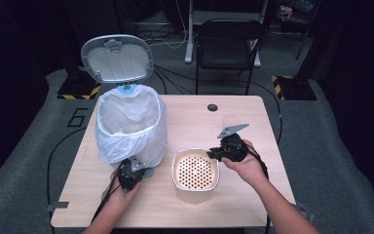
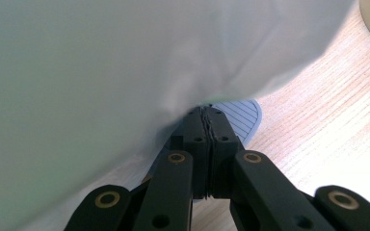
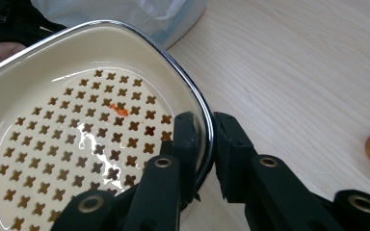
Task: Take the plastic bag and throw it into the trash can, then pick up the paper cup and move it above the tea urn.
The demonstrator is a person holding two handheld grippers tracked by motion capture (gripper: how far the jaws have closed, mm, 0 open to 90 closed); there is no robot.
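Dark floor and cables are surrounding one pale wooden table [image 1: 233, 126], where two grippers are working.

From the tools outward: the right gripper [image 3: 203, 126] is clamping the chromed rim of a cream strainer bowl [image 3: 77, 144], one jaw inside the rim and one outside, fully closed on it. In the high view this right gripper [image 1: 213, 153] is sitting at the bowl's far right corner, and the bowl [image 1: 196, 171] is resting near the table's front edge, just right of the bin. A small orange scrap [image 3: 119, 110] is clinging to the perforated floor.

The left gripper [image 2: 207, 113] is pressed shut on the edge of the bin's grey pedal [image 2: 243, 115], under the overhanging white bag [image 2: 125, 62]. The bin [image 1: 131, 126] is standing at the table's left, its lid [image 1: 117, 58] raised.

My reading: the lid is being held open while the bowl is gripped for emptying. The next move is calling for lifting the bowl over the bag's mouth and tipping it, keeping the pedal pressed.

Count: one bin, one bag, one bowl, one scrap, two grippers, one folding chair [image 1: 226, 46] behind.
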